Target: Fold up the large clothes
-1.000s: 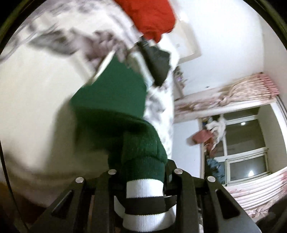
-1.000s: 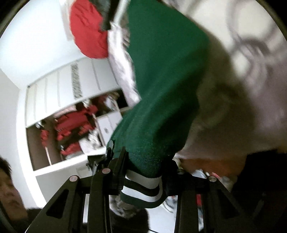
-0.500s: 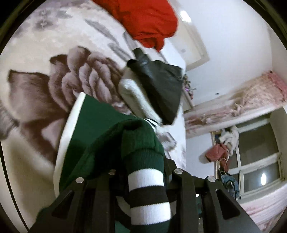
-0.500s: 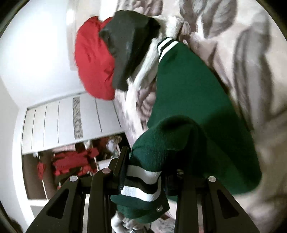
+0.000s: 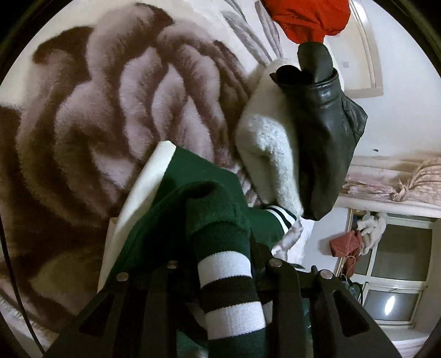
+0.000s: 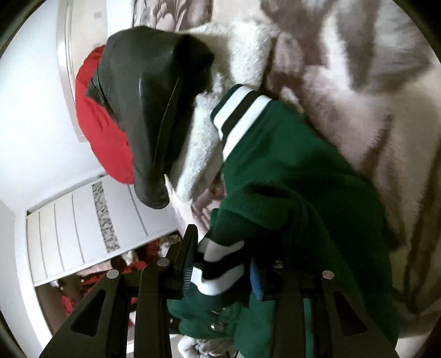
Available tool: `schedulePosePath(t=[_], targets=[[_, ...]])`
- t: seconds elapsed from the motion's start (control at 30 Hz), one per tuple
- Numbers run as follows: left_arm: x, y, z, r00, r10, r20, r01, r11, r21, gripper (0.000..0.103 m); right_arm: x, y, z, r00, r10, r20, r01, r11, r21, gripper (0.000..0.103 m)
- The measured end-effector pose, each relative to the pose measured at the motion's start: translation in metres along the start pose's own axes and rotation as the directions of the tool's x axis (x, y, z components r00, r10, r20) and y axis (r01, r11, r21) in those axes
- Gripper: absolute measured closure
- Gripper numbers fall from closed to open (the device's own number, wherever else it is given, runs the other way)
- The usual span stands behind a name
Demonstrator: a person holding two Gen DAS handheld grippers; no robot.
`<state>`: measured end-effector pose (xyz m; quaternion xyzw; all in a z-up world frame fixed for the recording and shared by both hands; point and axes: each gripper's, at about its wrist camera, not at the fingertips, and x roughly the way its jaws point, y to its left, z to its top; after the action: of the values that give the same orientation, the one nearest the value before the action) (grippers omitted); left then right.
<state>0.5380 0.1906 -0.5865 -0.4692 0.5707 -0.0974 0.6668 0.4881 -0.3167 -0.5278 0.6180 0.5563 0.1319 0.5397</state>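
My left tongs (image 5: 224, 264) are pinched on the striped hem of the green jacket (image 5: 193, 203), the white-and-black ribbing bunched between the jaws and trailing back toward my hand. My right tongs (image 6: 224, 264) have the other end of that same hem between them; their jaws have just been opening a little, yet the ribbing still sits pressed between the pads.

The green jacket lies doubled over just ahead of both tongs, its body spread on the plush flowered blanket (image 5: 96, 110) of the bed. From my left tongs I see its white sleeve (image 5: 143, 192) running along the jacket's left edge. From my right tongs, a striped band (image 6: 239, 110) of the jacket shows at its far end.

Beyond the jacket sits a heap of other clothes: a fluffy white garment (image 5: 264, 143) touching the jacket's far end, a black leather jacket (image 5: 322, 124) draped over it, and a red garment (image 5: 306, 16) farthest away, against the wall.
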Motion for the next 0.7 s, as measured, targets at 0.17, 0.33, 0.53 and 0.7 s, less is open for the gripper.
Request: schedulePosePath(t=[0.17, 0.33, 0.53, 0.7], targets=[[-0.012, -0.018, -0.01, 1.0, 0.021, 0.019, -0.021, 1.0, 0.001, 0.061, -0.008, 0.019, -0.001, 1.0, 0.022, -0.016, -0.023, 0.998, -0.054, 0.042], [-0.017, -0.045, -0.009, 0.989, 0.041, 0.139, -0.057, 0.992, 0.109, 0.029, -0.024, 0.041, 0.0, 0.998, -0.064, 0.016, 0.066, 0.98, -0.188, 0.03], [-0.021, -0.052, -0.031, 0.962, 0.145, 0.23, -0.18, 0.973, 0.141, 0.029, -0.04, 0.045, 0.003, 0.936, -0.349, 0.056, 0.336, 0.832, -0.442, 0.019], [-0.038, -0.048, -0.04, 0.966, -0.017, 0.258, 0.002, 0.998, 0.059, 0.0, -0.009, 0.005, 0.008, 0.88, -0.468, -0.076, 0.358, 0.76, -0.543, 0.018]])
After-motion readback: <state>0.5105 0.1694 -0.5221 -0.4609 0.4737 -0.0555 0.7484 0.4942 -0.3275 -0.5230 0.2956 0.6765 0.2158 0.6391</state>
